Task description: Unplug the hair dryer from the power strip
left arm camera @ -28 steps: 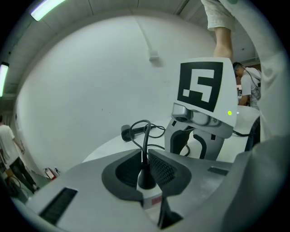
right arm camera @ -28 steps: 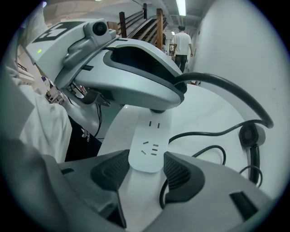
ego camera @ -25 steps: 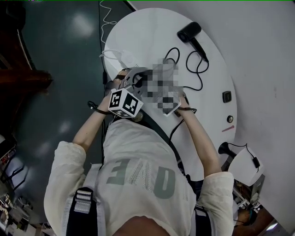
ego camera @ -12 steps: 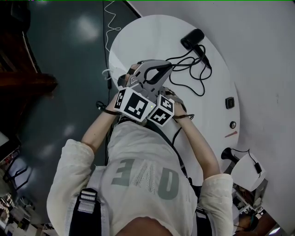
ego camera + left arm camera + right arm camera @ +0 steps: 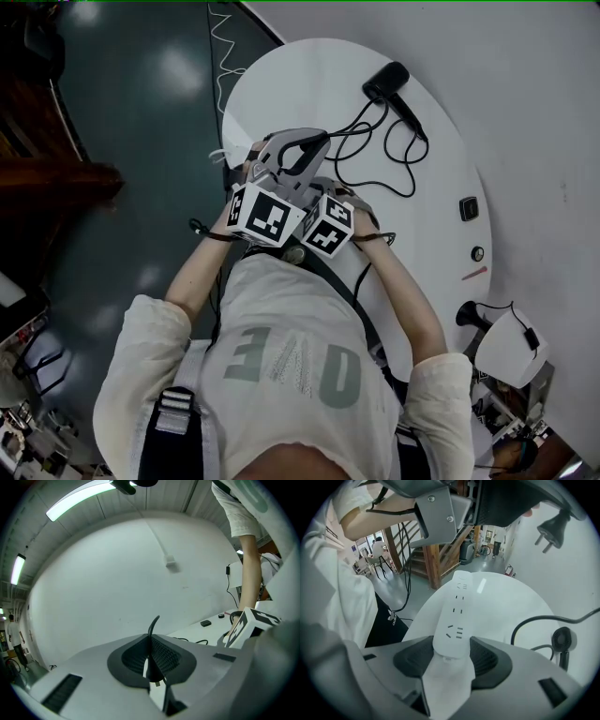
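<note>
I note little change since half a second ago. Left gripper [image 5: 151,658] jaws pinch the plug [image 5: 551,527], clear of the power strip [image 5: 454,616] clamped in right gripper [image 5: 450,656] jaws; the head view hides that strip.

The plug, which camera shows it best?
The right gripper view: the plug shows whole, both pins clear. The left gripper view shows just a bit, pinched by the left gripper; the head view hides it.

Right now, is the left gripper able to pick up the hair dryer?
Probably not: the left gripper is shut on the plug, so it is full. The hair dryer itself lies uncovered.
</note>
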### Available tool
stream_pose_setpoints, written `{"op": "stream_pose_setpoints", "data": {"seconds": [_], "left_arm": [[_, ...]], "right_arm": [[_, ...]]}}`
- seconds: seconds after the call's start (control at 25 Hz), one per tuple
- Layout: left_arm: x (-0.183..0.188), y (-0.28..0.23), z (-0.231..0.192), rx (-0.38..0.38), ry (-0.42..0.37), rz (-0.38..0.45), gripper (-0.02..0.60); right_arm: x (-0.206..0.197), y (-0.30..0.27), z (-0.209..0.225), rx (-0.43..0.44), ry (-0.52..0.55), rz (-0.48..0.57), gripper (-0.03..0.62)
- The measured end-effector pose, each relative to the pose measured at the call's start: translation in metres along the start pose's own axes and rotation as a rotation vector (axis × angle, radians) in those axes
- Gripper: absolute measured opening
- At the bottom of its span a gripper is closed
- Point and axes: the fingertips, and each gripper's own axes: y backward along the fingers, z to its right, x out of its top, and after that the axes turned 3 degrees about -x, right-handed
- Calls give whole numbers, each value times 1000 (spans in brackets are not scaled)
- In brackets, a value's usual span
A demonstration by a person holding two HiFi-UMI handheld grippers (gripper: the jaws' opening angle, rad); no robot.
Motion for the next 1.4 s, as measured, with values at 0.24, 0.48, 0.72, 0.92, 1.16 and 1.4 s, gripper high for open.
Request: {"op": "stream_pose_setpoints", "data": {"seconds": [0.24, 0.48, 0.72, 0.92, 1.16, 1.4], "left_arm": [[3, 0, -7, 15, 13, 9, 21], [-28, -6, -20, 33, 121, -60, 23], [-101, -24, -37, 81, 338, -256, 23], [-136, -43, -31, 54, 384, -345, 23], [-146, -58, -23, 35, 386, -377, 23], [-156, -63, -15, 8, 397, -420, 97]], "right_arm": [[-1, -2, 0, -3, -4, -2, 245], [0, -1, 0, -4, -11, 7, 245], [3, -1, -1, -6, -41, 21, 245], [3, -1, -1, -6, -66, 32, 245], [2, -2, -1, -7, -58, 30, 245], [1, -2, -2, -7, -59, 31, 245]]}}
